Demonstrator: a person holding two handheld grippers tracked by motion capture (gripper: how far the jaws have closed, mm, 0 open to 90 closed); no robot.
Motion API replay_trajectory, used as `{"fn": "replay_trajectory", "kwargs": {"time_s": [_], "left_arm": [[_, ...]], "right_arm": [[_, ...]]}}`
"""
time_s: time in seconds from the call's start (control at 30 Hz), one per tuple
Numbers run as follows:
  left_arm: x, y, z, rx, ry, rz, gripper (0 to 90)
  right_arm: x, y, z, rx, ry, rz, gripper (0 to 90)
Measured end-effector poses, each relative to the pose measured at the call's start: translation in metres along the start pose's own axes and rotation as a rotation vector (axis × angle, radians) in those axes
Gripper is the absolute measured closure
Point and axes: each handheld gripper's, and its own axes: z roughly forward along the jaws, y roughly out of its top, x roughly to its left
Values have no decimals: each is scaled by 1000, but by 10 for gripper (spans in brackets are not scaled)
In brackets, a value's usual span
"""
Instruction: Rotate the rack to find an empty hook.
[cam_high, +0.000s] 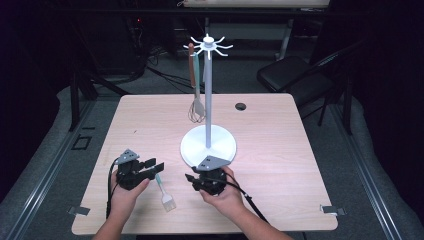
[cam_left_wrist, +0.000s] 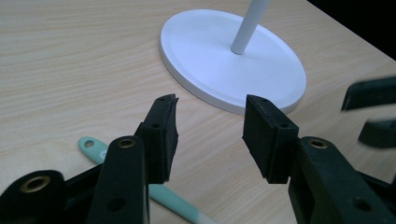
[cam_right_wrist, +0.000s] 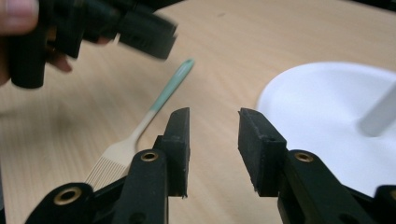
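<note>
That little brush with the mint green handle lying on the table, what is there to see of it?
The brush lies flat on the light wooden table, between the two hand-held grippers, near the white stand base. Its slim mint green handle has a rounded end with what looks like a small hanging hole, then turns pale cream toward a bent neck and a flat head of fine pale bristles. It looks like plastic or silicone. The left hand-held gripper, open, hovers above the handle; whether it touches is unclear.

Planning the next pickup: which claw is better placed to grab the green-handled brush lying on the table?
Left. The left claw hangs open right beside the brush handle; the right claw, also open, sits farther off.
</note>
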Motion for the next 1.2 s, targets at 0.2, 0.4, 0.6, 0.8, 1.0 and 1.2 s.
{"fn": "replay_trajectory", "kwargs": {"time_s": [0.2,0.4,0.6,0.8,1.0,1.2], "left_arm": [[2,1,-4,-13,15,-5,545],[6,-1,-7,-15,31,-9,545],[7,-4,-14,-24,42,-15,546],[9,-7,-18,-21,51,-17,545],[9,-6,-19,-27,52,-24,545],[9,-6,-19,-23,50,-19,545]], "right_arm": [[15,-6,28,50,56,22,684],[27,-8,53,97,98,28,726],[36,-9,71,146,113,13,734],[40,-2,90,154,116,55,684],[52,-4,102,180,67,-17,714],[59,-2,100,210,35,-36,787]]}}
